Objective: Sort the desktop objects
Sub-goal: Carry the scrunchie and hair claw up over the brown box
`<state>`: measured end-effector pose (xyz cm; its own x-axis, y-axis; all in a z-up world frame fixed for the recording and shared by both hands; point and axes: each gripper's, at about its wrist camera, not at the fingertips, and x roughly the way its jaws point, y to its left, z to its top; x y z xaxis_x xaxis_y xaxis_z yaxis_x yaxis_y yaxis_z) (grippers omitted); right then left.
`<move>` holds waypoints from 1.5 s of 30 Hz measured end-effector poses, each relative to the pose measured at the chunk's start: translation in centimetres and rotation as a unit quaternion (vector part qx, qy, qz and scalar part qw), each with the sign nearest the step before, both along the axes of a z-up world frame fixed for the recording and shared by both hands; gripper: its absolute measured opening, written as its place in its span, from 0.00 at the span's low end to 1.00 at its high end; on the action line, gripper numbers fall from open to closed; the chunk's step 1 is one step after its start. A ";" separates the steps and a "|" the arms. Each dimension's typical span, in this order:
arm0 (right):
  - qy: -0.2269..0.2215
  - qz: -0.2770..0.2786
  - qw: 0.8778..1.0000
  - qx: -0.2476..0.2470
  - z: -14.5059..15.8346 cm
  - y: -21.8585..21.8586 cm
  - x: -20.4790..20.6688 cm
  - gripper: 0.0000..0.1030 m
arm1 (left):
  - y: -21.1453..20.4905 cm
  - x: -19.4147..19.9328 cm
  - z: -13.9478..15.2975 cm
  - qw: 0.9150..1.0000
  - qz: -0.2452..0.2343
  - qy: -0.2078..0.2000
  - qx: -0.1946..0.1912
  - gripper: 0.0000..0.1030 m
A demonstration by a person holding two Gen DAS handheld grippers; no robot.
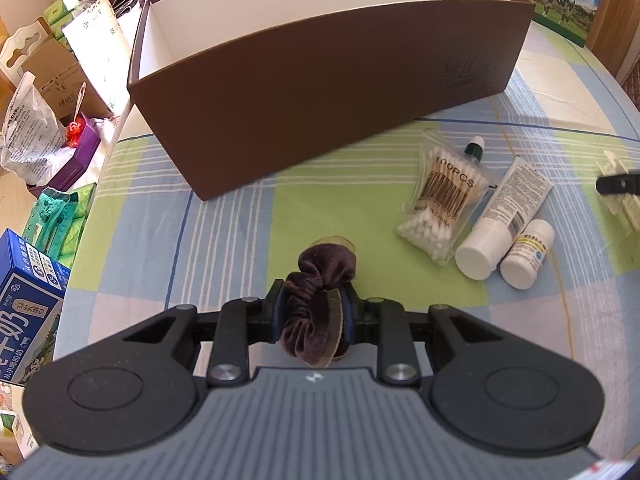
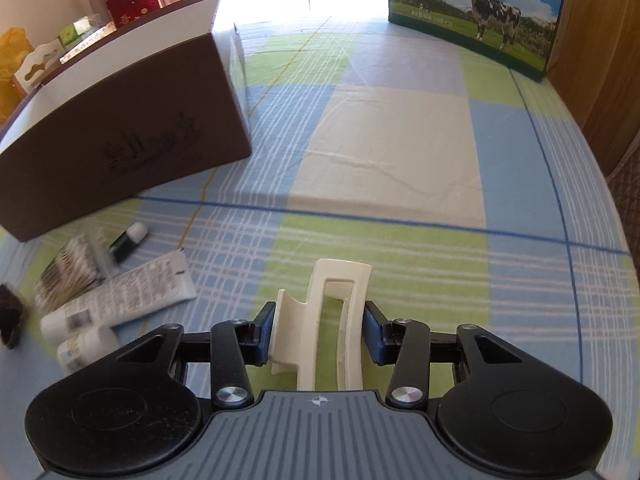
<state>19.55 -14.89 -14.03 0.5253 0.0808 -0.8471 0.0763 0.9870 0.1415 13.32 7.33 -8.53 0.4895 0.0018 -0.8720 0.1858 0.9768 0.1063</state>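
A dark brown velvet scrunchie [image 1: 316, 300] sits clamped between the blue pads of the left gripper [image 1: 313, 314], bunched up and held just above the checked tablecloth [image 1: 224, 232] that covers the table. Ahead of it stands a large brown box [image 1: 320, 92] with a white interior, open at the top.

To the right of the scrunchie, a small group lies on the cloth: a clear bag of cotton swabs [image 1: 444, 200], a small green-capped bottle [image 1: 474, 148] partly tucked behind the bag, a white tube [image 1: 504, 216] lying with its cap toward the camera, and a small white pill bottle [image 1: 526, 252] touching the tube's side.

Farther right, the right gripper [image 2: 318, 334] is closed on a cream-white hair claw clip [image 2: 320, 320], its pads pressing the clip's two sides, with the clip's prongs pointing forward over the cloth. A milk carton case printed with a cow [image 2: 476, 12] stands at the far edge of the table, well apart from the box. Boxes and bags [image 1: 44, 128] crowd the area to the left of the table.
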 end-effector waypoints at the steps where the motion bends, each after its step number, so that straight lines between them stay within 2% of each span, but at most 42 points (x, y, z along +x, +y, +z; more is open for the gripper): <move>1: 0.003 0.003 1.000 0.007 0.1 0.0 -0.4 0.40 | 0.0 -0.1 0.1 1.000 0.000 0.001 -0.002 0.22; 11: -0.011 0.042 0.997 0.064 3.1 1.4 -3.3 0.40 | 0.1 -1.2 1.5 1.000 -0.001 -0.007 -0.018 0.22; 24: -0.035 0.135 0.985 0.106 6.3 6.5 -2.0 0.40 | -0.5 -0.9 5.7 0.997 -0.019 -0.057 -0.040 0.22; 30: -0.059 0.175 0.977 0.108 8.2 8.7 0.6 0.40 | -0.2 0.8 7.9 0.996 -0.022 -0.081 -0.042 0.22; 38: -0.120 0.204 0.967 0.096 12.2 10.7 6.6 0.40 | 0.8 5.4 11.3 0.991 -0.030 -0.128 -0.031 0.22; 41: -0.129 0.202 0.967 0.090 12.9 11.0 9.5 0.40 | 1.3 8.0 12.0 0.990 -0.028 -0.137 -0.027 0.22; 45: -0.119 0.197 0.971 0.069 12.5 11.4 13.8 0.40 | 2.1 12.0 11.8 0.991 -0.023 -0.130 -0.015 0.23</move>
